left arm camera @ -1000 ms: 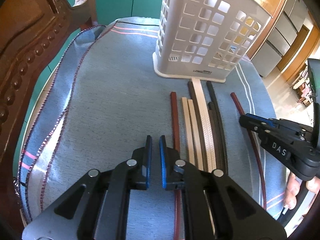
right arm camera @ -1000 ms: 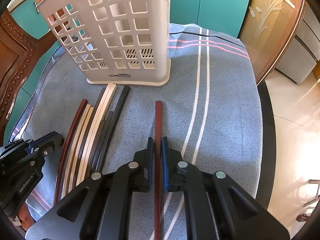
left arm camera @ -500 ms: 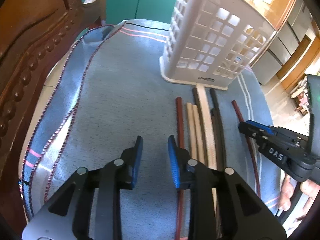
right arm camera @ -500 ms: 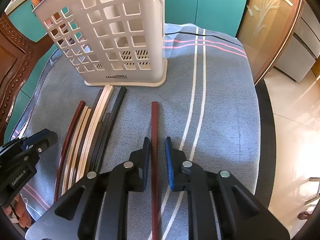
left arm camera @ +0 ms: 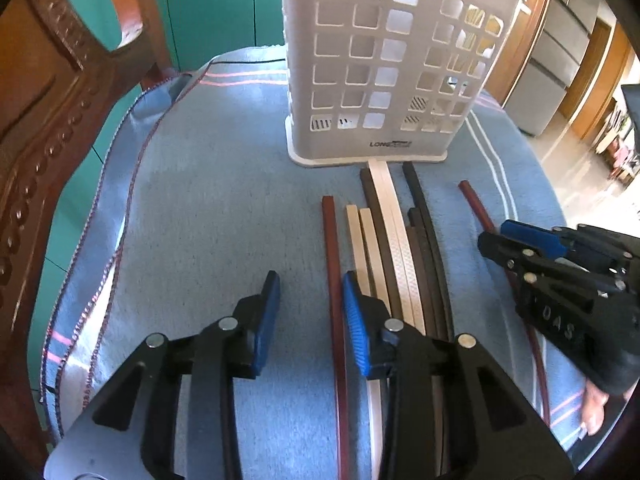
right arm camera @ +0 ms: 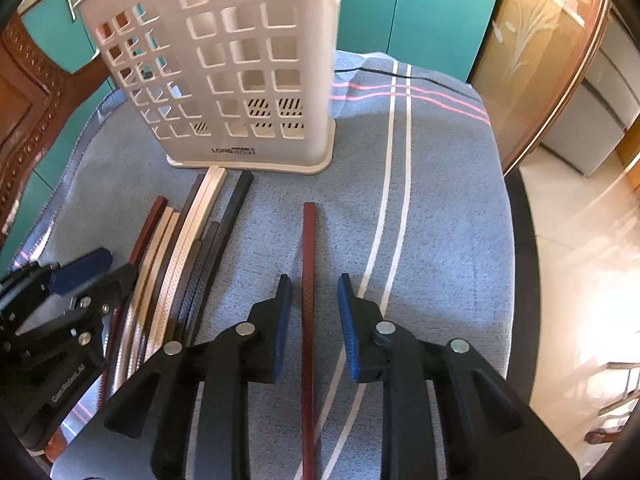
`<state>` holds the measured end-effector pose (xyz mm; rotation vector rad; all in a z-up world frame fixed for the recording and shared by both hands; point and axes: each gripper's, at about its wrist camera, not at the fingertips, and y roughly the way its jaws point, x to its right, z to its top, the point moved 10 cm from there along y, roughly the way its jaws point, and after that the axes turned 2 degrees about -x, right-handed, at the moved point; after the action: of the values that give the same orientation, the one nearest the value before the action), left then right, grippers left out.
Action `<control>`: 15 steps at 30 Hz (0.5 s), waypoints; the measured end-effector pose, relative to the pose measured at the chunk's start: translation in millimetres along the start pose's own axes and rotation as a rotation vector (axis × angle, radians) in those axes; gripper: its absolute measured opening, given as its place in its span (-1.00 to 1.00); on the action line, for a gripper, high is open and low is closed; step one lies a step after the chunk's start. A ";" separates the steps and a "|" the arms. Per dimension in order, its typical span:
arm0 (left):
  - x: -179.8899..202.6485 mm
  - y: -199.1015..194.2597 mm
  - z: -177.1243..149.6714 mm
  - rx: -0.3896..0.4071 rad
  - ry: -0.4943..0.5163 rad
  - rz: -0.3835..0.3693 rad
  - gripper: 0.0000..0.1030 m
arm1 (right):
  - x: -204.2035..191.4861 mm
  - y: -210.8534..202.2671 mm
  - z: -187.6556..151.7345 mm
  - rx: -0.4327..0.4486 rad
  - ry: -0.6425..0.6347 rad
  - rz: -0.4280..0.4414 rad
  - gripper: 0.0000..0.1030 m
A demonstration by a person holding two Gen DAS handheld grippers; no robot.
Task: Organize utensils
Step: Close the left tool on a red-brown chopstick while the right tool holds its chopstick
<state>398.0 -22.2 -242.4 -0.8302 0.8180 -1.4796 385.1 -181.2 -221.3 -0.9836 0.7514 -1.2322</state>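
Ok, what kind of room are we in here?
Probably a home dining or kitchen area: a carved wooden chair by a cloth-covered table, teal cabinets, and a utensil basket with sticks laid before it.

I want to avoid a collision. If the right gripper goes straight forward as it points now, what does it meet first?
The right gripper, open, straddles the lone red-brown chopstick. Ahead lies bare blue cloth; the white basket stands slightly left, so its corner might be clipped, though depth is unclear.
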 end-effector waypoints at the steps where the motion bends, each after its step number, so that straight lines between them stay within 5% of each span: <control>1: 0.5 0.9 1.2 0.001 0.000 0.015 -0.35 | -2.5 0.5 -0.1 0.003 -0.007 -0.009 -0.53; 15: 1.8 -1.6 -4.2 -0.006 0.019 0.055 -0.18 | -7.3 3.0 -0.5 -0.012 -0.035 -0.034 -0.52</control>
<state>393.5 -23.7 -243.1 -0.7932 0.8538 -1.4387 384.4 -174.0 -224.5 -1.0290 0.7187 -1.2380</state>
